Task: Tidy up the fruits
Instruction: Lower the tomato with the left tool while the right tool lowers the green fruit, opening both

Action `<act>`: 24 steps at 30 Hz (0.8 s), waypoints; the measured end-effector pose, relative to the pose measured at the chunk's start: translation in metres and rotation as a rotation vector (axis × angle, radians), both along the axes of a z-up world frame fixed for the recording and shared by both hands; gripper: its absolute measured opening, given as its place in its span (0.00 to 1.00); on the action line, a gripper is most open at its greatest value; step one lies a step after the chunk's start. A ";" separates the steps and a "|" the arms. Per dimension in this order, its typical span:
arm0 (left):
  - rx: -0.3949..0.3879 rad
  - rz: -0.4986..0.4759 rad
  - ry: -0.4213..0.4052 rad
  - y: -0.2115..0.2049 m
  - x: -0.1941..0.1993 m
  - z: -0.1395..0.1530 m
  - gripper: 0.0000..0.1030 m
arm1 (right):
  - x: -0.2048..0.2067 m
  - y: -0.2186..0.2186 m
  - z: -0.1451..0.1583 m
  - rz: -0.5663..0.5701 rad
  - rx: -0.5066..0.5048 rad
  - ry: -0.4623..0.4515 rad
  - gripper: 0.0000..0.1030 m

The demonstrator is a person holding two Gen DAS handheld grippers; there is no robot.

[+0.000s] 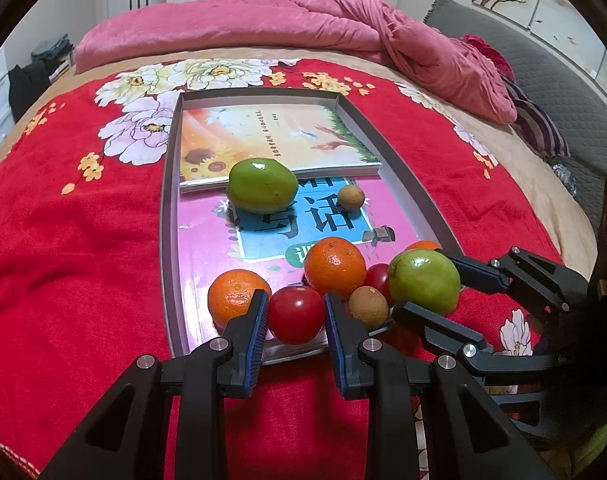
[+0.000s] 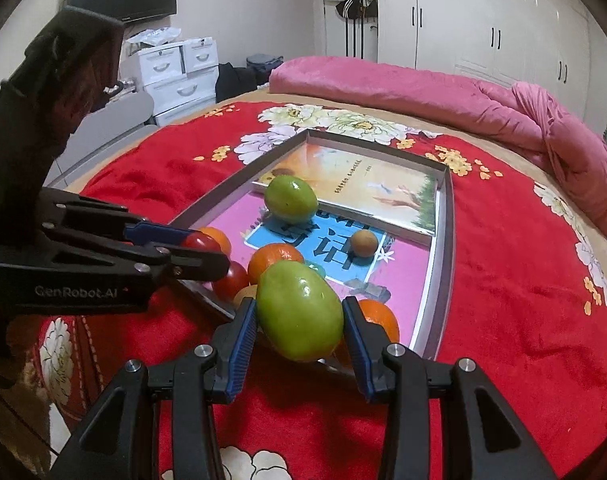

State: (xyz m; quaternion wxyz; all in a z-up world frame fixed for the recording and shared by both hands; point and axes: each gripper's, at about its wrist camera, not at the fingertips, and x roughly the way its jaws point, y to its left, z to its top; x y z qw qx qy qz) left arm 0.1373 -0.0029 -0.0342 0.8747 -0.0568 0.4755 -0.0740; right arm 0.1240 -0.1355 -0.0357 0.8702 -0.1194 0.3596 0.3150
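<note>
A grey shallow tray [image 1: 168, 184] lies on the red bed cover, lined with books. My left gripper [image 1: 296, 312] has its jaws around a red tomato [image 1: 296, 314] at the tray's near edge; the pads look against its sides. My right gripper [image 2: 300, 316] has its jaws around a green fruit [image 2: 299, 310], also seen in the left wrist view [image 1: 423, 280]. Nearby lie two oranges [image 1: 235, 296] [image 1: 334, 266], a second tomato [image 1: 377, 277] and a small brown fruit [image 1: 368, 305]. Farther in the tray sit another green fruit [image 1: 262, 185] and a brown fruit [image 1: 350, 197].
A pink quilt [image 1: 263, 24] is piled along the far side of the bed. A grey headboard [image 1: 551, 80] stands to the right. White drawers [image 2: 179, 68] and wardrobes [image 2: 483, 20] line the room. A third orange [image 2: 377, 316] sits behind the right finger.
</note>
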 end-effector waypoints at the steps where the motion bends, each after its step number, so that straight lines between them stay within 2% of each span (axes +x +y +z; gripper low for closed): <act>1: 0.000 0.000 0.000 0.000 0.000 0.000 0.28 | 0.000 0.000 0.000 0.000 0.000 -0.001 0.42; 5: -0.001 0.001 0.001 0.000 0.000 -0.001 0.28 | -0.001 -0.002 0.001 -0.004 0.009 0.004 0.45; 7: -0.004 0.002 0.002 0.000 0.000 -0.001 0.28 | -0.001 -0.004 0.002 -0.011 0.014 0.001 0.54; 8: -0.006 0.003 0.002 0.001 0.000 -0.001 0.28 | -0.002 -0.005 0.003 -0.012 0.018 0.000 0.56; 14: -0.010 0.005 0.005 0.001 0.000 -0.001 0.29 | -0.004 -0.011 0.010 -0.025 0.043 -0.014 0.56; 24: -0.021 0.008 0.007 0.004 0.001 0.000 0.35 | -0.005 -0.018 0.018 -0.044 0.070 -0.025 0.61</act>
